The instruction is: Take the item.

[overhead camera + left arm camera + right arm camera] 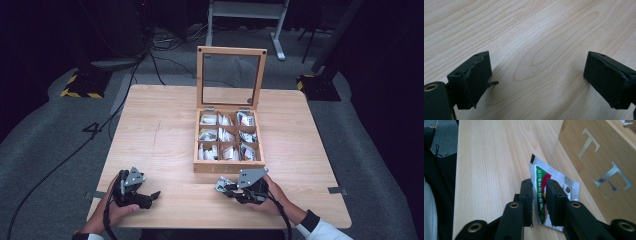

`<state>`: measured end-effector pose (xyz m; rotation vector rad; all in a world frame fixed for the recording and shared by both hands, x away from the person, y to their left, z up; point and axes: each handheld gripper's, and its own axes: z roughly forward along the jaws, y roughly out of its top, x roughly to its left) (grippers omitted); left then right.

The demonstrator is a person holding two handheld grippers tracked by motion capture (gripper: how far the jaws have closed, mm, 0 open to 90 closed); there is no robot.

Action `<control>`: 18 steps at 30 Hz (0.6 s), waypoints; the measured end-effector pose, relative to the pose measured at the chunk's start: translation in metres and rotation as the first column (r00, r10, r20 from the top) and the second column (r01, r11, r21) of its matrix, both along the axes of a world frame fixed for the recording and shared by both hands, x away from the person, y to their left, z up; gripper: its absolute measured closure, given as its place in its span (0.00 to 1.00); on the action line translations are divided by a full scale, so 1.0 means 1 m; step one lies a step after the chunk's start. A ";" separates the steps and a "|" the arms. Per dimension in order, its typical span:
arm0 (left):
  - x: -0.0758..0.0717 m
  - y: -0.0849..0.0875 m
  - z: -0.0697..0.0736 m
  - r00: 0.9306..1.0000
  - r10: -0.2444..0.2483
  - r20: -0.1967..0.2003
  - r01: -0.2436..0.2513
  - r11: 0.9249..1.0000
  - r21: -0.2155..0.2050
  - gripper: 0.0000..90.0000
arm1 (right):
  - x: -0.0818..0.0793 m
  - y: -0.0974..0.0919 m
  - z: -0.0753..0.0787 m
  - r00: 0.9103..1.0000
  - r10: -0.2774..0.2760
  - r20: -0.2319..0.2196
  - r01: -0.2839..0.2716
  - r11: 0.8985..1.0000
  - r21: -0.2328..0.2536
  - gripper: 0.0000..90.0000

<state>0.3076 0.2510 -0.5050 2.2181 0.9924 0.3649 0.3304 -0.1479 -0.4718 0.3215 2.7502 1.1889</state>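
Observation:
My right gripper (pixel 223 188) (pixel 539 185) sits low over the table just in front of the wooden box (pixel 228 168). A silver tea sachet (pixel 541 173) (pixel 219 185) with a green and red label lies between its jaws. A narrow gap shows on each side of the thin sachet, so the pads do not press on it and the gripper is open. At the near left of the table, my left gripper (pixel 151 197) (pixel 536 72) rests with its jaws wide open, only bare wood between them.
The box's glass lid (pixel 200 80) stands upright at the back, and its compartments hold several sachets. In the right gripper view its front wall (pixel 599 157) with silver letters is close on the right. The table's near edge (pixel 220 224) lies just behind both hands.

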 end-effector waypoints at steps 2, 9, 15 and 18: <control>0.000 0.000 0.000 1.000 0.000 0.001 0.000 1.000 0.001 0.09 | -0.001 -0.001 -0.001 1.000 0.003 -0.003 -0.003 1.000 -0.007 0.81; 0.000 0.000 0.000 1.000 0.003 0.002 -0.003 1.000 0.001 0.09 | -0.004 -0.007 -0.005 1.000 -0.017 -0.023 0.017 1.000 -0.013 0.55; 0.000 0.000 0.000 1.000 0.005 0.004 -0.005 1.000 0.003 0.09 | -0.004 -0.013 -0.005 0.999 -0.038 -0.027 0.038 0.999 -0.002 0.41; -0.001 0.000 0.000 1.000 0.009 0.005 -0.009 1.000 0.003 0.09 | -0.002 -0.022 -0.004 0.998 -0.059 -0.016 0.059 0.998 0.013 0.35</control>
